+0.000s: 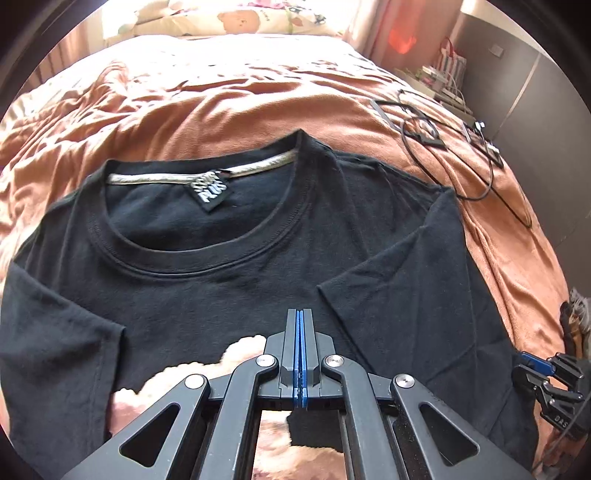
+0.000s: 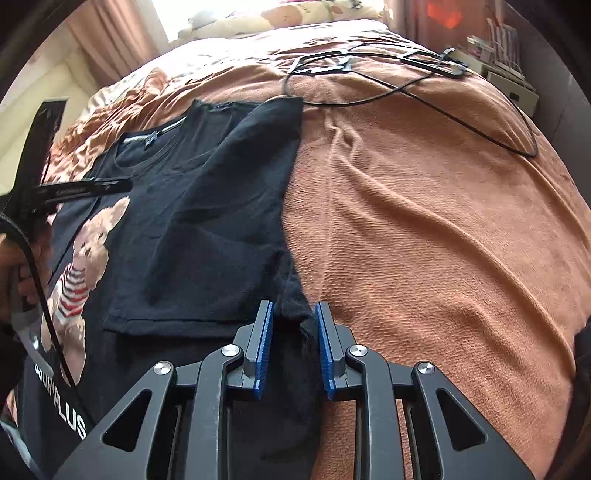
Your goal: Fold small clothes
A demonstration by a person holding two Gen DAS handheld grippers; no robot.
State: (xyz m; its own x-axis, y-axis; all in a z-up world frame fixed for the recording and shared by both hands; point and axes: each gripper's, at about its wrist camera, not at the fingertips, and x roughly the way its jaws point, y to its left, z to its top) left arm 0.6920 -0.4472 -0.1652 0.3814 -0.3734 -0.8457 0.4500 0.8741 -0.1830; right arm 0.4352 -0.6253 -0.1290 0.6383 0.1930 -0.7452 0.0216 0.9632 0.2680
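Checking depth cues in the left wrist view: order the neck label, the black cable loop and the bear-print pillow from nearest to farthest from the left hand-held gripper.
From the left hand-held gripper:
1. Neck label, inside the black T-shirt collar, ahead and slightly left.
2. Black cable loop, on the orange blanket, far right.
3. Bear-print pillow, at the bed's head, top of view.

This is a bedroom in a home. Nearly the whole view is a bed (image 1: 258, 96) under a rumpled, rust-orange fleece blanket (image 2: 424, 229). At its head lies a pale pillow (image 1: 236, 18) printed with cartoon bears, and behind that pink curtains (image 2: 107, 40) hang beside a bright window. A low bedside cabinet (image 2: 513, 88) at the far corner holds small upright packages and cords. Black cables (image 2: 406, 85) trail loose across the blanket. Grey cupboard doors (image 1: 535, 85) stand along the side wall.
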